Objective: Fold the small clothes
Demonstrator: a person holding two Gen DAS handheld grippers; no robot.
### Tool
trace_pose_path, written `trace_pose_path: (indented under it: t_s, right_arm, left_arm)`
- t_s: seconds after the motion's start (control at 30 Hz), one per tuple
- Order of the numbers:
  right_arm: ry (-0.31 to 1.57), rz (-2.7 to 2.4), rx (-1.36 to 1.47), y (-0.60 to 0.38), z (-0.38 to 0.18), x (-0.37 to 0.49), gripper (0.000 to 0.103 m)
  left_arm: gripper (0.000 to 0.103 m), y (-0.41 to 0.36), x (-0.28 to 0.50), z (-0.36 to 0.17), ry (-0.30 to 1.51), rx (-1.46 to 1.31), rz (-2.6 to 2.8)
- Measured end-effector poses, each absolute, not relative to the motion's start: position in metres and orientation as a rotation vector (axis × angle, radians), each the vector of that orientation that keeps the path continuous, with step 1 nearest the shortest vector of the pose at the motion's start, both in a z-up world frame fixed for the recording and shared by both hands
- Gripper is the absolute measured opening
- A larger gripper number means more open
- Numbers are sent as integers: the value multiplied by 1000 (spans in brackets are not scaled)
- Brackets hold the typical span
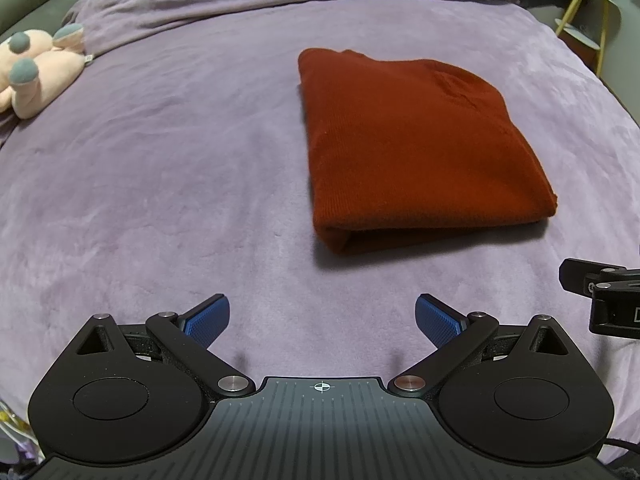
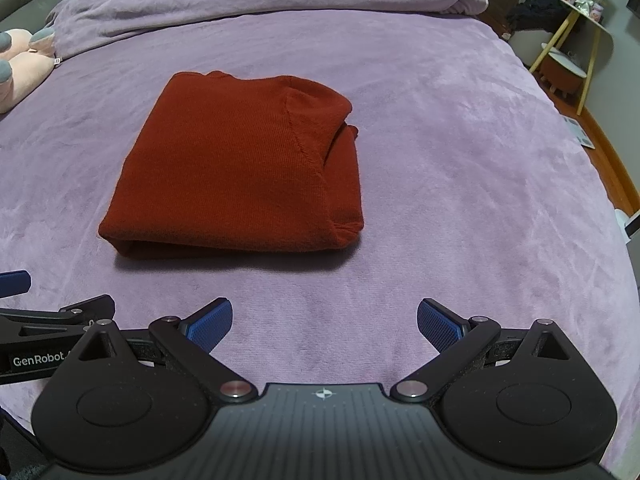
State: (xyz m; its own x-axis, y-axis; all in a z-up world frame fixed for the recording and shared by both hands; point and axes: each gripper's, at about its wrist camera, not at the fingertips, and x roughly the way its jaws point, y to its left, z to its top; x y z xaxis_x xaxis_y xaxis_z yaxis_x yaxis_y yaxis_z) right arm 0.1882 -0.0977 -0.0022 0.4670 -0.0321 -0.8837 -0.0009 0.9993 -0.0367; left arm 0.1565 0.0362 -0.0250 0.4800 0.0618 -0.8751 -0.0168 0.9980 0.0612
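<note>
While both hand-held grippers, left [image 1: 323, 318] and right [image 2: 325, 320], gape empty | sweater [image 2: 236, 168] folded on bed [image 2: 460, 168] | soft, light, limp knit | pinch near fold edge

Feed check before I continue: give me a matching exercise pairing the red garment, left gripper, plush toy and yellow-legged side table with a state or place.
Things:
1. red garment
2. left gripper
3. plush toy
4. side table

States or places:
A. open, holding nothing
B. far left on the purple blanket
C. folded, lying flat
D. off the bed, far right

Pairs: 1-C, 2-A, 3-B, 4-D
</note>
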Motion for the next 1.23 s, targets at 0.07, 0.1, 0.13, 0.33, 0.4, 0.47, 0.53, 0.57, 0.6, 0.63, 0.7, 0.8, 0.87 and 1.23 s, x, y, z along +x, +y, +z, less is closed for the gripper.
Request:
trace_pose_path:
  t_s: [0.07, 0.1, 0.13, 0.33, 0.4, 0.47, 0.53, 0.57, 0.6, 0.63, 0.7, 0.8, 0.87, 1.23]
  right_arm:
    - [1087, -20, -35, -98, -2, 189, 99]
    - [1087, -21, -35, -97, -3, 189, 99]
    - [1088, -21, -36, -97, -3, 189, 99]
    - [1083, -23, -47, -96, -3, 187, 99]
    - [1082, -23, -50, -95, -3, 187, 99]
    - [1082, -23, -50, -95, -3, 186, 99]
    - [1081, -23, -51, -95, -3, 186, 99]
    - [1080, -23, -53, -95, -3, 186, 99]
    - [1080, -22, -55, -95, -3, 185, 99]
    - [1079, -22, -57, -94, -3, 185, 99]
    - [1079, -23, -59, -94, -3, 185, 99]
    - [1073, -25, -61, -94, -2, 184, 99]
    - [1068, -26, -64, -94, -1, 184, 99]
    - [1069, -30, -73, -94, -1, 185, 99]
  left_arm:
    - [102, 36, 156, -25, 1070, 45, 45]
    - [102, 36, 156, -26, 1071, 44, 43]
    - [102, 37, 157, -26, 1071, 41, 42]
    - [102, 36, 152, -25, 1036, 34, 12]
    - [102, 34, 152, -27, 1036, 58, 17]
    - [102, 32, 151, -28, 1036, 82, 30]
    - [102, 32, 152, -28, 1038, 91, 34]
    - [102, 33, 151, -28, 1038, 91, 32]
    - [102, 33, 151, -27, 1039, 88, 30]
    - [102, 33, 151, -27, 1039, 85, 29]
    - [102, 34, 151, -27, 1039, 83, 27]
    - [102, 34, 150, -27, 1038, 90, 25]
    - [102, 33, 150, -27, 1039, 98, 23]
    - [102, 29, 149, -27, 1049, 106, 16]
